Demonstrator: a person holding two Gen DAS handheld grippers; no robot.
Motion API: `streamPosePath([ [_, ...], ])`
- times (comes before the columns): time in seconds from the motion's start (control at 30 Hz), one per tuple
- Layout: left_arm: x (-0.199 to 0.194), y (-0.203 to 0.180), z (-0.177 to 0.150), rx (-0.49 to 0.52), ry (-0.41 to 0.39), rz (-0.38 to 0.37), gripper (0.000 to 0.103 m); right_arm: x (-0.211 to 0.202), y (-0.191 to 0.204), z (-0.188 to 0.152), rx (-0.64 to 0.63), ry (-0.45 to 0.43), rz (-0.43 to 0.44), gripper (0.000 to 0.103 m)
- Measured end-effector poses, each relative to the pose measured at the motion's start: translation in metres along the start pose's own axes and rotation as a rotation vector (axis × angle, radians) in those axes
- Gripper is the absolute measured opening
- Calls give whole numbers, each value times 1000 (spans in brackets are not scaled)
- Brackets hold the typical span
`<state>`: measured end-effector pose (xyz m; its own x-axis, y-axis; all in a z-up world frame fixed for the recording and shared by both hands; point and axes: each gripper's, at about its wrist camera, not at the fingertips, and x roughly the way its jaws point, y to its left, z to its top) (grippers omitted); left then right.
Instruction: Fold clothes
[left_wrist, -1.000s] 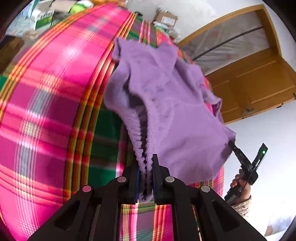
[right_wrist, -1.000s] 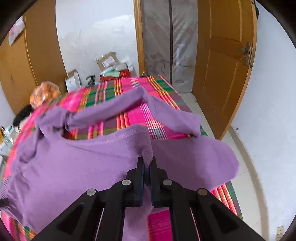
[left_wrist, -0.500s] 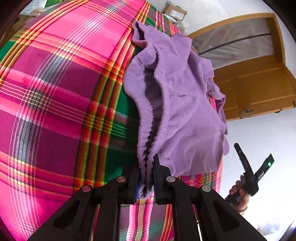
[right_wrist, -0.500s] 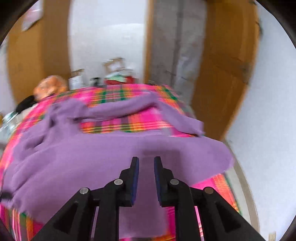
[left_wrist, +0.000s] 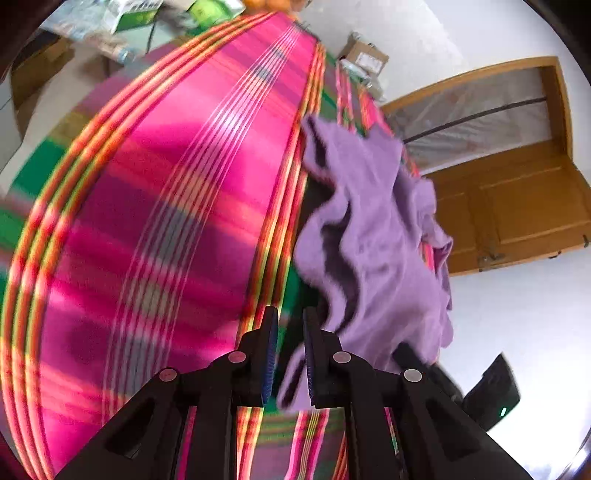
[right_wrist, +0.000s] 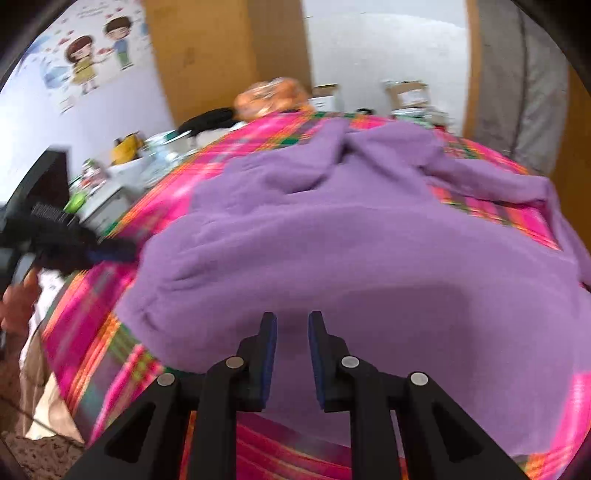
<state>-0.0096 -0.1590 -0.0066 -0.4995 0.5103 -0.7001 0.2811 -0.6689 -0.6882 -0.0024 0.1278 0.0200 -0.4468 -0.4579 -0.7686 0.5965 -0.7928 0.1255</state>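
A purple fleece sweater (right_wrist: 369, 236) lies spread over a bed with a pink, green and orange plaid cover (right_wrist: 92, 332). Its sleeves reach toward the far end. My right gripper (right_wrist: 291, 325) stands open just above the sweater's near hem, holding nothing. In the left wrist view the sweater (left_wrist: 380, 240) lies rumpled along the right side of the plaid cover (left_wrist: 166, 221). My left gripper (left_wrist: 288, 325) is open beside the sweater's near left edge, and a flap of cloth hangs by its right finger. The left gripper (right_wrist: 48, 236) also shows at the far left of the right wrist view.
A wooden door (left_wrist: 517, 206) and a plastic-covered doorway stand beyond the bed. Boxes and clutter (right_wrist: 406, 96) sit past the far end, and a low table with bottles (right_wrist: 122, 162) is on the left. A hand (right_wrist: 14, 299) holds the left tool.
Both grippers have let go of the sweater and opened, the right one first. The sweater has dropped onto the bed. The right view has swung left, and both views are blurred by motion.
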Motion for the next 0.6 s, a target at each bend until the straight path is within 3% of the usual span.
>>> streamPosePath([
  [0.33,25,-32,52,78,0,-70,13,18,47,9,-59,3,103,28],
  [0.6,56,-25,72,0,88,-72,13,36,63,10,-76,47,168,33],
])
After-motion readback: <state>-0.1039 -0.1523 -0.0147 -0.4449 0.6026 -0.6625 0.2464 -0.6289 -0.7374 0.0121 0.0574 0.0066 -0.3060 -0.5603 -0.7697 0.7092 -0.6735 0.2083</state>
